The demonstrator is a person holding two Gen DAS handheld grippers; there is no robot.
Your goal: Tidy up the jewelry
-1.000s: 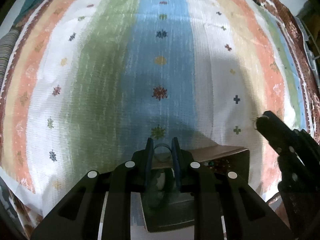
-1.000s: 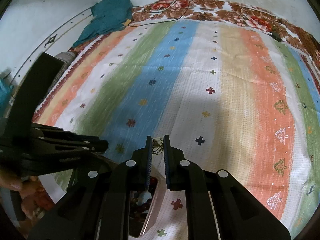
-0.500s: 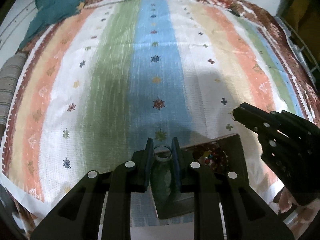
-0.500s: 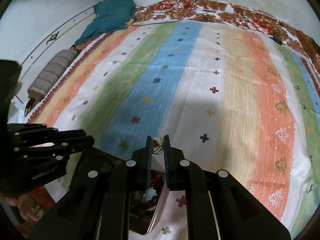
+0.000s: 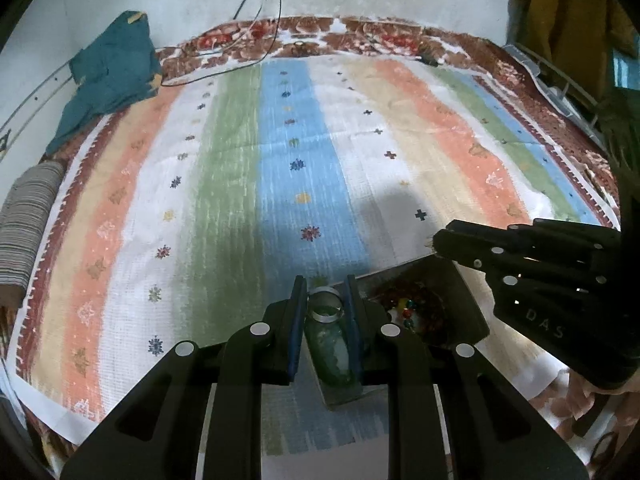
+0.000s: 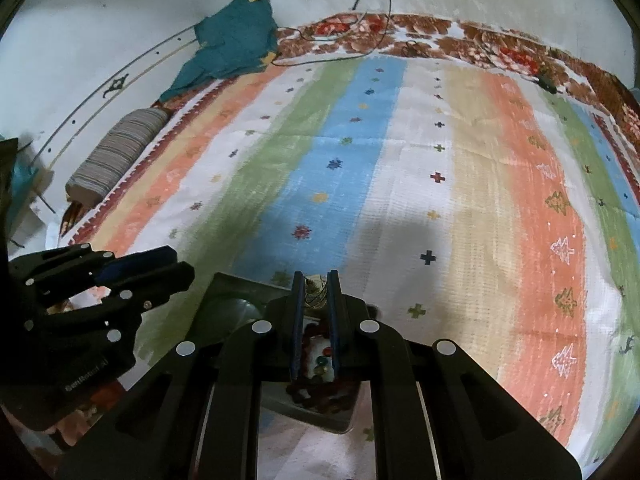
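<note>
Both hand-held grippers have been raised and tipped back since the earlier frames, so that far more of the striped bedspread and the wall beyond it is now taken in.

A silver ring is pinched between the narrowly parted jaws of the left hand-held gripper. A small gold-toned ornament, too small to be named more closely, is clamped in the almost fully closed right hand-held gripper. Directly beneath and behind both fingertips, a dark two-compartment tray is seen on the bed. A heap of red and coloured beads is held in the compartment under the right hand-held gripper; something greenish is seen in the compartment under the left one, but its nature cannot be told.

The task is judged to be partway through: one tray, one bead heap, and two pieces held clear above it, neither yet set down. No loose jewelry is seen ahead of the grippers on the bedspread. What remains, it is judged, is for both pieces to be placed.
</note>
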